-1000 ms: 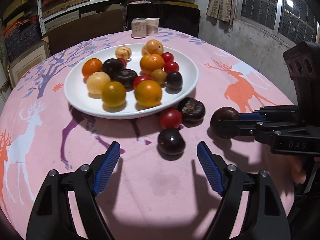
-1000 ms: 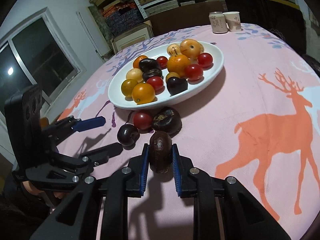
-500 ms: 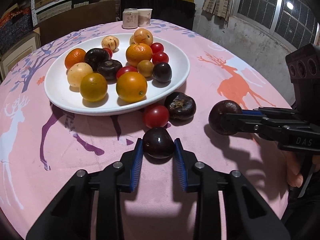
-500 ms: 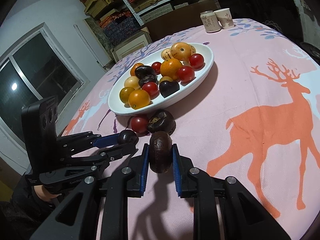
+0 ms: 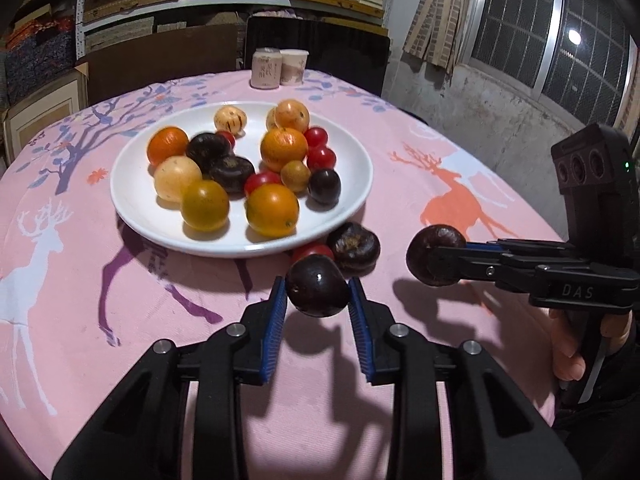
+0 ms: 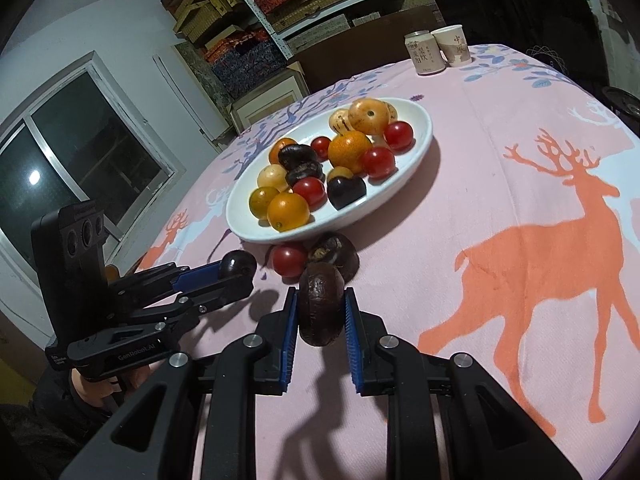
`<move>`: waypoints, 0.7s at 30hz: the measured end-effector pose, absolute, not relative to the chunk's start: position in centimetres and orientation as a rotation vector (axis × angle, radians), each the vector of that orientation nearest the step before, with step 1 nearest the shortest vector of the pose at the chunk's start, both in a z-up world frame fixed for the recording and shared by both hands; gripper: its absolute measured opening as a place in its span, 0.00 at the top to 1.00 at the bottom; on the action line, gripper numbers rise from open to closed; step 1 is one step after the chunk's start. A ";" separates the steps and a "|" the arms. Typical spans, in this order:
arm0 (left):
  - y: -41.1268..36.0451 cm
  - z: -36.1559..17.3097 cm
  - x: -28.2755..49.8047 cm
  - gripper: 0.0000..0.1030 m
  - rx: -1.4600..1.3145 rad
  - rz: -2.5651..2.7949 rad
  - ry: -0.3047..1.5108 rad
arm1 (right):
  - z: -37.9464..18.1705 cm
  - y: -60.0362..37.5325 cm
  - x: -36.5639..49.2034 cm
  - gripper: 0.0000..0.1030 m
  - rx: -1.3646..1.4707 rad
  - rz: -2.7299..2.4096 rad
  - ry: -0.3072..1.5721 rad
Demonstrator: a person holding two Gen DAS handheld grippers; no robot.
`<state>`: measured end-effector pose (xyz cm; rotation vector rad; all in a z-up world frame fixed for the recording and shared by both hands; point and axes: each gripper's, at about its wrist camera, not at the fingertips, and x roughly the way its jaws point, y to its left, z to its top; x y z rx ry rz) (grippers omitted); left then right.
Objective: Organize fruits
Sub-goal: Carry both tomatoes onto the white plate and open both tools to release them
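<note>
A pink tablecloth (image 5: 100,280) printed with deer spreads ahead of both tongs. Only the right wrist view shows the wall and dark window (image 6: 80,152) behind the left tongs, while only the left wrist view shows the barred window (image 5: 552,32) beyond the right tongs and the person's hand (image 5: 576,344) gripping their handle.

Just past both sets of tips sits a white plate (image 5: 132,200) holding a heap of fruit: oranges, yellow fruits, red tomatoes and several dark fruits. Beyond the plate, a can (image 6: 424,53) and a paper cup (image 6: 452,45) stand side by side, touching or nearly so.

Between the plate and the tongs, a dark wrinkled fruit (image 5: 354,250) and a red tomato (image 6: 289,261) lie on the cloth against the plate's near rim.

The left tongs (image 5: 317,312) are clamped on a dark plum (image 5: 316,291), held just short of the plate. The right tongs (image 6: 320,320) are clamped on a brown wrinkled fruit (image 6: 321,310), beside the left pair and near the two loose fruits.
</note>
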<state>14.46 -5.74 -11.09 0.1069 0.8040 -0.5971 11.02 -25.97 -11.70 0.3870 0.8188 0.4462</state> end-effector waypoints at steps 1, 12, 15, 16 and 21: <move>-5.6 -10.6 14.7 0.70 0.101 -0.594 0.792 | -11.2 -25.9 11.3 0.79 0.381 0.447 0.815; -6.7 -7.4 21.9 0.70 0.104 -0.541 0.773 | -6.3 -24.5 21.0 0.79 0.335 0.416 0.801; -6.7 -8.6 24.0 0.70 0.095 -0.521 0.805 | -7.2 -23.5 23.5 0.79 0.336 0.401 0.831; -6.7 -9.0 24.5 0.70 0.094 -0.517 0.817 | -7.8 -23.1 24.4 0.79 0.329 0.394 0.842; -6.6 -10.1 25.3 0.52 0.100 -0.516 0.830 | -9.1 -21.9 25.5 0.65 0.289 0.378 0.859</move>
